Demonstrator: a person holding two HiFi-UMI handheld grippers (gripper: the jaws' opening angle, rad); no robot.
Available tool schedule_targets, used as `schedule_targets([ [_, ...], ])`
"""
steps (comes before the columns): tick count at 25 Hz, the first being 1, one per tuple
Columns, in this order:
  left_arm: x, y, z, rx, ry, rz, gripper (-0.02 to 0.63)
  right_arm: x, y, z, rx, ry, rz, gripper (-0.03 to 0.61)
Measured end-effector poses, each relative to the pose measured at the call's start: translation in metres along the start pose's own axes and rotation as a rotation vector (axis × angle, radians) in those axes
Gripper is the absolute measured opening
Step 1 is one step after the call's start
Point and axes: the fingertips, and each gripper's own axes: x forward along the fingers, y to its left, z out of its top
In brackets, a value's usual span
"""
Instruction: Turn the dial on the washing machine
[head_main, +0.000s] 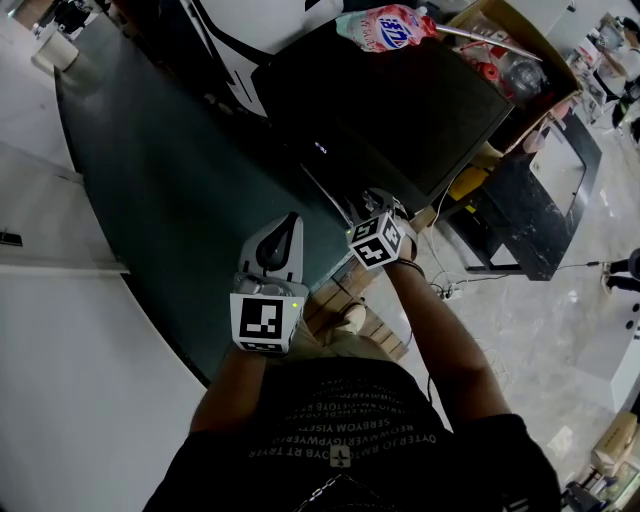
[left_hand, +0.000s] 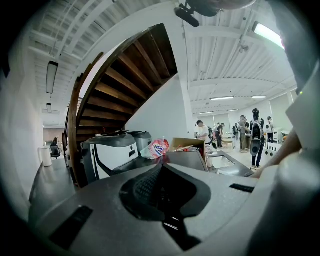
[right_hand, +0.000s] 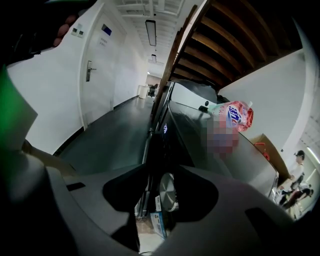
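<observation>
Directly between the jaws of the right tongs (head_main: 378, 203) the silver dial (right_hand: 167, 192) is seen, set on the front of the dark washing machine (head_main: 400, 110), near its lower corner. The tongs are spread wide open w/ the dial in the gap; no pad is seen pressing on it. A small blue-lit spot (head_main: 321, 148) is seen further along the machine's front edge. The left tongs (head_main: 286, 230) are held beside the right ones, apart from the machine, jaws closed together w/ nothing between them. A pink-and-white pouch (head_main: 385, 27) is laid on the machine's top, w/ an open cardboard box (head_main: 510, 50) beside it. A wooden staircase (left_hand: 125, 85) is seen rising behind the machine, and people (left_hand: 256, 135) are seen standing in the bkgd.
</observation>
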Motion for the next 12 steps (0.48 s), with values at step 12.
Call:
schedule_targets([
  [12, -0.0005, 0.0020, 0.0064, 0.016, -0.005, 0.001, 0.003, -0.0098, -0.0031, -0.0087, 0.029, -0.012, -0.004, 0.161],
])
